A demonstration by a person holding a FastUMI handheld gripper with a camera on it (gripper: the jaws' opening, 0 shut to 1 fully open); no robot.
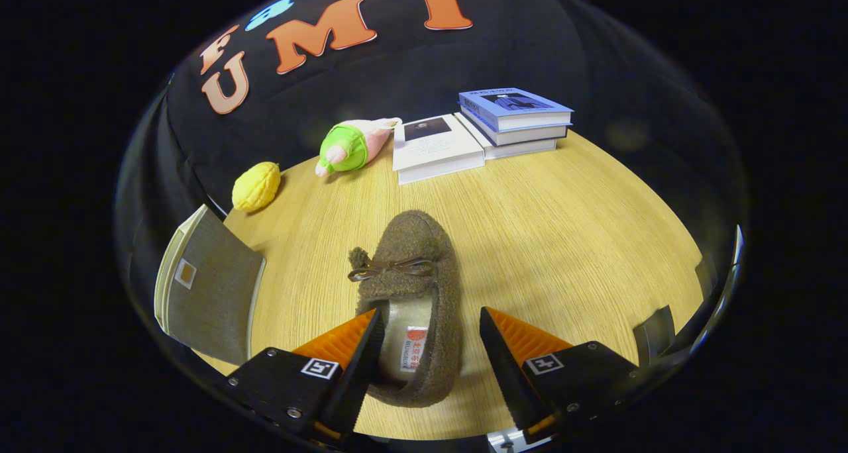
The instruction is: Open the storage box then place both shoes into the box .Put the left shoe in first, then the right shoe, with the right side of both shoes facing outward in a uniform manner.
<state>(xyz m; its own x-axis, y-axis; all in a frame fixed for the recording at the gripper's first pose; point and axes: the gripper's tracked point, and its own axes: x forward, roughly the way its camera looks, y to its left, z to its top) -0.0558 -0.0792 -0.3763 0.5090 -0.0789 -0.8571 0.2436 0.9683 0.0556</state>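
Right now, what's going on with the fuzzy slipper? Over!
Hand-held gripper open, fingers either side of the brown slipper's heel. Slipper flat on the wooden table, toe pointing away. Nothing in the way; books and toys far beyond.

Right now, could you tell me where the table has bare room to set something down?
Widest bare wood lies right of the brown slipper, below the stacked books. A smaller patch sits between slipper and yellow toy. The open gripper straddles the slipper's heel; the far edge is crowded.
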